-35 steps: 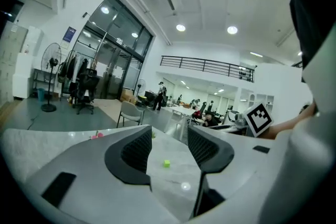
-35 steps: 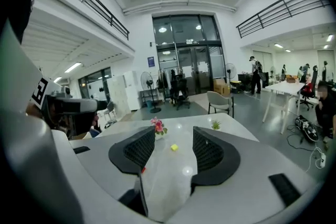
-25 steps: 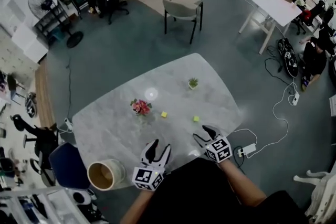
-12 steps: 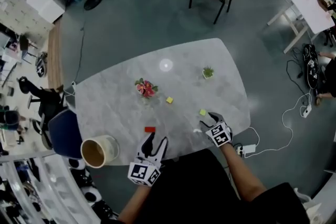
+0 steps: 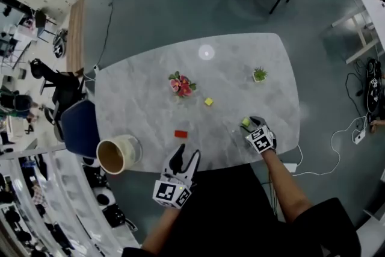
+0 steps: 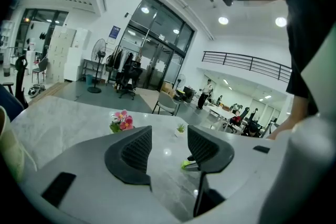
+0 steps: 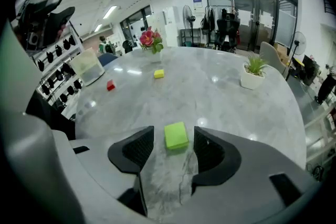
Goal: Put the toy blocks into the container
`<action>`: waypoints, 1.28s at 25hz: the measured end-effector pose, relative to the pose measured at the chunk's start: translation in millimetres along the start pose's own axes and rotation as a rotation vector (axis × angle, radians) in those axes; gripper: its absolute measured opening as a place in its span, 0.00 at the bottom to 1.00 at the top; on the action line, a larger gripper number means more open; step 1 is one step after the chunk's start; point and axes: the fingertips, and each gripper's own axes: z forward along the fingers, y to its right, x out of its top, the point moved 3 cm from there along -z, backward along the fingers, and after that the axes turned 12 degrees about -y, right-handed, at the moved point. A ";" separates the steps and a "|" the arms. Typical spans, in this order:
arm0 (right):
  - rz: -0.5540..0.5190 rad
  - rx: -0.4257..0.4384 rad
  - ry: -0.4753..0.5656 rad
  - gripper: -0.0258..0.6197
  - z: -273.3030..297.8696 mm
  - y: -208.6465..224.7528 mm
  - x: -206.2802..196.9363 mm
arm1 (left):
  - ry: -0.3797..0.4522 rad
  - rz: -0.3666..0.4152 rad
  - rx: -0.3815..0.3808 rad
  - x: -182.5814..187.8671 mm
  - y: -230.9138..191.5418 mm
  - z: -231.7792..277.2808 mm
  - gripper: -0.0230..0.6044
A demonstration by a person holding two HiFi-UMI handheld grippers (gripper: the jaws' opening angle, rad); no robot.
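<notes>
R gripper (image 7: 174,139) fingers apart, straddling green block (image 7: 176,135) on bench (image 7: 220,86), untouched; centre, close squarely. L gripper (image 6: 168,136) fingers apart, empty.

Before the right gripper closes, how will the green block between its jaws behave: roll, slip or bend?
The green block lies flat with square edges, so it probably will not roll. It looks small and solid, so likely light and stiff. The marble table is glossy, so a push may make it slide.
</notes>
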 end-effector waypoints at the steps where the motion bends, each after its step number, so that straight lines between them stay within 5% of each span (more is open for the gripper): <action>1: -0.006 -0.008 -0.012 0.36 2.0 0.6 -0.7 | 0.001 -0.009 0.014 -1.0 -2.8 -1.1 0.34; 7: -0.051 -0.036 -0.053 0.26 12.8 3.3 1.1 | 0.013 -0.069 0.087 -6.8 -20.8 -5.3 0.34; 16: -0.140 -0.033 -0.076 0.25 0.8 -11.1 11.6 | 0.075 -0.101 0.118 -12.2 -36.8 -27.6 0.34; 32: -0.070 -0.033 0.021 0.25 -41.5 -115.3 92.3 | 0.246 -0.117 0.157 -42.9 -95.3 -146.9 0.35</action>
